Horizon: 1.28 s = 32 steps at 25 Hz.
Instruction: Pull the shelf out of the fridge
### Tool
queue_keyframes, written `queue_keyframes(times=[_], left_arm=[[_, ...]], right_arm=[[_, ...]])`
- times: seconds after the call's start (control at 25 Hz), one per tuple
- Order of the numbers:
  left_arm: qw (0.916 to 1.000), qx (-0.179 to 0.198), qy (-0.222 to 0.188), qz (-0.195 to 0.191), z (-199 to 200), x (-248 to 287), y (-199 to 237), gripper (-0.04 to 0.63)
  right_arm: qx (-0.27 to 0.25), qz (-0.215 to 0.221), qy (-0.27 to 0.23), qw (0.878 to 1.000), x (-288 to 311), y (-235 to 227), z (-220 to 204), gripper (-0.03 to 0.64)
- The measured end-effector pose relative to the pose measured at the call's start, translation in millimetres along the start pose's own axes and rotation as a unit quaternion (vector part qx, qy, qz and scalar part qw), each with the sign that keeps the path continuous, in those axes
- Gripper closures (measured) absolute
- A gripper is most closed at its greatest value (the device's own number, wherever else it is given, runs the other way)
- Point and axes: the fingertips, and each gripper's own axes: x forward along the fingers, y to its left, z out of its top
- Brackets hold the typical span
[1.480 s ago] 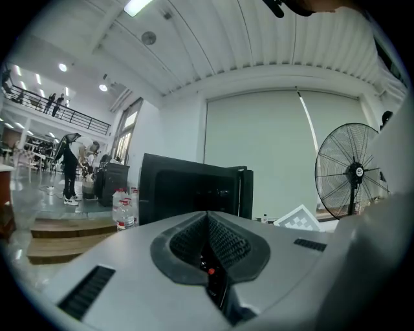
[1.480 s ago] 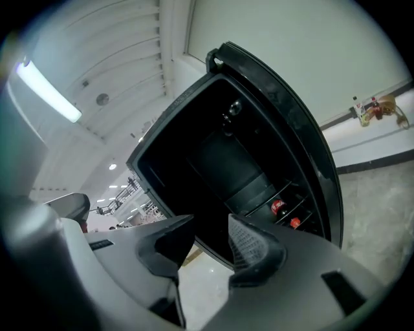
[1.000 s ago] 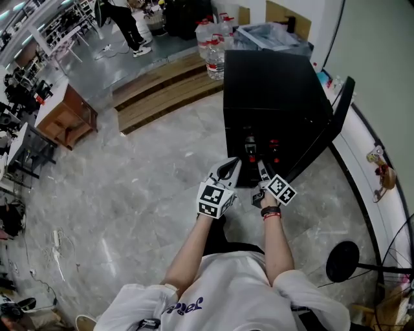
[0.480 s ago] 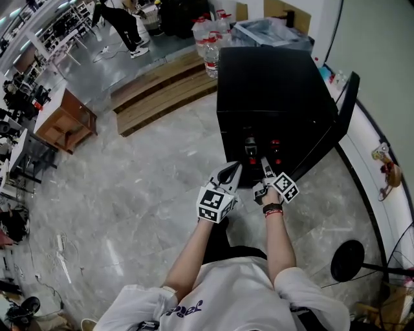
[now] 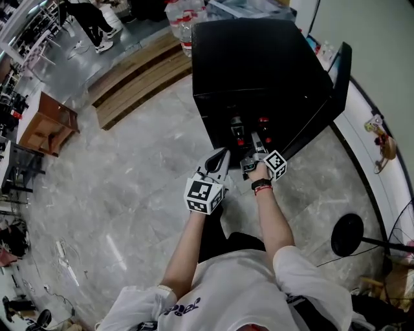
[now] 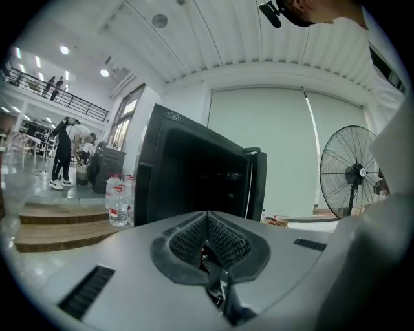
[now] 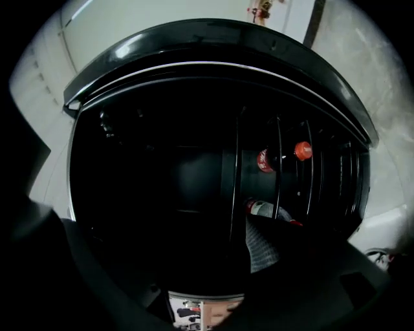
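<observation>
The black fridge (image 5: 259, 58) stands on the floor with its door (image 5: 336, 84) swung open to the right. Inside, a wire shelf (image 7: 278, 168) carries bottles with red caps (image 7: 301, 150) (image 5: 236, 132). My right gripper (image 5: 251, 150) (image 7: 187, 258) is rolled on its side and points into the opening. Its jaws have just been opening and now stand wide apart, one ribbed pad (image 7: 262, 245) showing, nothing gripped between them. My left gripper (image 5: 218, 158) (image 6: 208, 242) hangs shut and empty just left of it, in front of the fridge (image 6: 194, 174).
A standing fan (image 6: 354, 173) with a round base (image 5: 349, 234) is to the right. Water bottles (image 6: 117, 199) and wooden steps (image 5: 136, 77) lie left of and behind the fridge. A wooden cabinet (image 5: 45, 123) is far left, and a person (image 5: 90, 16) stands in the background.
Both grippers have sunk and moved in towards the fridge's opening. The right gripper has rolled onto its side, and its tip now reaches the front of the shelf.
</observation>
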Motion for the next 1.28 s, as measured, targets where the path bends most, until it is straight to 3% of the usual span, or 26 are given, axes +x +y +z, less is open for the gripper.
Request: queue_keyframes(times=[0.16,0.4,1.28], left_arm=[[1.0,-0.004,0.005,-0.005,-12,6,7,0.577],[0.9997,-0.016,0.013,-0.011,-24,15,17,0.577],[0.999,-0.036,0.021,-0.016,-56,51,58,0.577]], right_arm=[[0.051,0.017,-0.026,0.998,17,-14,7,0.296],[0.074,0.019,-0.032,0.997,46,-29,6,0.298],[0.094,0.038,-0.05,0.994,149,-57,15,0.305]])
